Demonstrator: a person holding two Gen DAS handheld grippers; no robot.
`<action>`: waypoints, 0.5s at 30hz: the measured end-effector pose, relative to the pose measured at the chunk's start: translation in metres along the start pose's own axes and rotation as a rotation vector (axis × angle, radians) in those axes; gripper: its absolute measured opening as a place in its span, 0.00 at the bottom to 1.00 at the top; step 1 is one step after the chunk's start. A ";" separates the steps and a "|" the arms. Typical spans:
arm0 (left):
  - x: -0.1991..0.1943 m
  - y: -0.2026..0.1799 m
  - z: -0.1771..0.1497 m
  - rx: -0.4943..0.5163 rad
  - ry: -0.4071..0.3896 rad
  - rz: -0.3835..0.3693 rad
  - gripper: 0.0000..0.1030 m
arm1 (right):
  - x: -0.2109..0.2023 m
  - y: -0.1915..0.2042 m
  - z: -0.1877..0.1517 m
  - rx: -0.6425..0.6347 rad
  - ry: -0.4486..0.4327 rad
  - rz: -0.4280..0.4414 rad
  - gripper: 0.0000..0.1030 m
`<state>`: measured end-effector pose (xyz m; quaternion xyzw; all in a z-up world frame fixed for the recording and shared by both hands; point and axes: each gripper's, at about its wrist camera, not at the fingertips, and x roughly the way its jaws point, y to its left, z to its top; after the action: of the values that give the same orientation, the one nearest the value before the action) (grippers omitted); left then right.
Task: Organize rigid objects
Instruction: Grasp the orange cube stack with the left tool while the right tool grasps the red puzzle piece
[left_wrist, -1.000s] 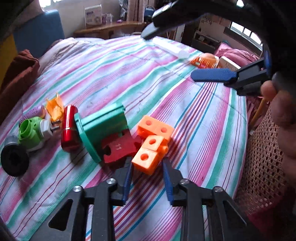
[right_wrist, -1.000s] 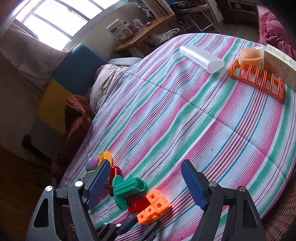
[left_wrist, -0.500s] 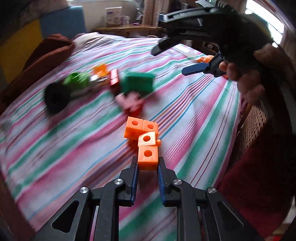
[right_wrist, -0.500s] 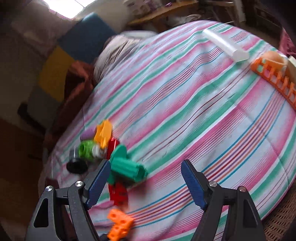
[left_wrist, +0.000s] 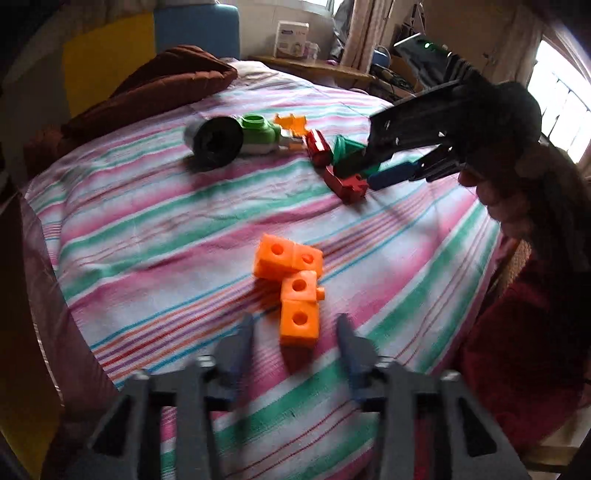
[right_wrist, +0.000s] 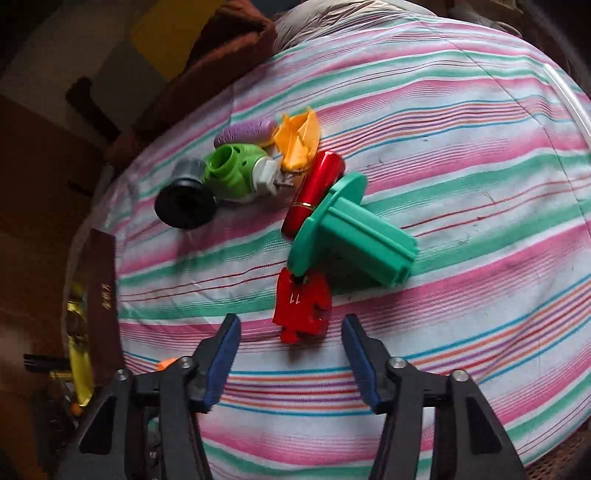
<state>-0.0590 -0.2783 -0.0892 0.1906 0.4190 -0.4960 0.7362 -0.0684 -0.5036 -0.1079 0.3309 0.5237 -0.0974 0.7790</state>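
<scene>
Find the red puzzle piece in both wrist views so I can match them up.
Left wrist: the red puzzle piece lies upper right of centre, beside the right gripper.
Right wrist: it lies at lower centre, just ahead of the open fingers.
Shared landmark: the green spool, touching the piece's far end in both views.

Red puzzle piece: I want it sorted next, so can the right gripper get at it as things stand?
Probably yes. The right gripper is open, with the red puzzle piece just ahead of its fingertips. One end of the piece lies under the green flanged part, which could snag as it is lifted.
</scene>
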 end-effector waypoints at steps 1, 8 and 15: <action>-0.004 0.003 0.001 -0.004 -0.011 -0.001 0.54 | 0.002 0.004 0.000 -0.014 -0.008 -0.022 0.52; 0.005 0.005 0.016 -0.003 -0.006 -0.001 0.55 | 0.016 0.011 0.005 -0.082 -0.032 -0.159 0.52; 0.022 -0.008 0.020 0.049 0.042 0.063 0.38 | 0.028 0.035 -0.004 -0.249 -0.036 -0.275 0.54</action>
<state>-0.0543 -0.3087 -0.0941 0.2320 0.4158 -0.4789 0.7375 -0.0425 -0.4690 -0.1191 0.1553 0.5579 -0.1431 0.8026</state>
